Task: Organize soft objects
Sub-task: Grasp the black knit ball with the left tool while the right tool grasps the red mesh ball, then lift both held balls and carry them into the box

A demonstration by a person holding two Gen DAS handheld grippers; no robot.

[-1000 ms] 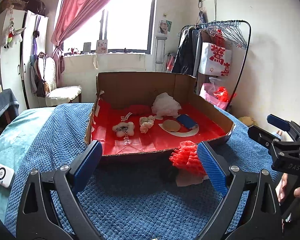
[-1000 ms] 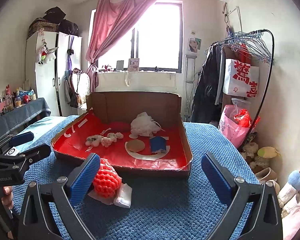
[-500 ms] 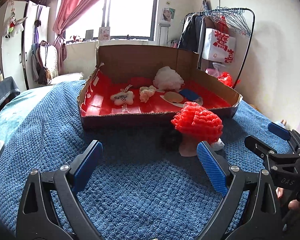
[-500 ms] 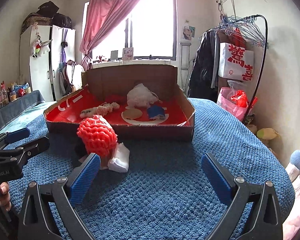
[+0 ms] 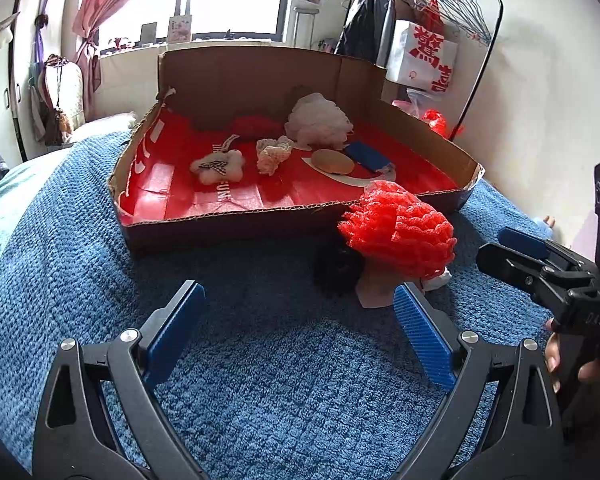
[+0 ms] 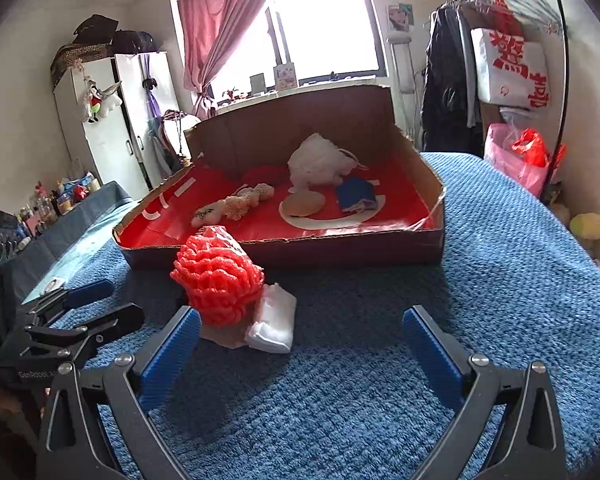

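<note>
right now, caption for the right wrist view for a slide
Open right gripper near red foam net before the cardboard box.

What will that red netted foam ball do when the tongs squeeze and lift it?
The red foam ball looks like puffy open mesh, so it will probably squash between the pads and spring back. It seems light for its size. Its bumpy surface should grip rather than slip. It rests on the soft blue blanket beside a white packet, so it likely won't roll.

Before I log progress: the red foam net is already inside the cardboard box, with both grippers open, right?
Not quite. The red foam net lies on the blue blanket in front of the cardboard box, as the right wrist view shows. Both the left gripper and right gripper are open.
</note>
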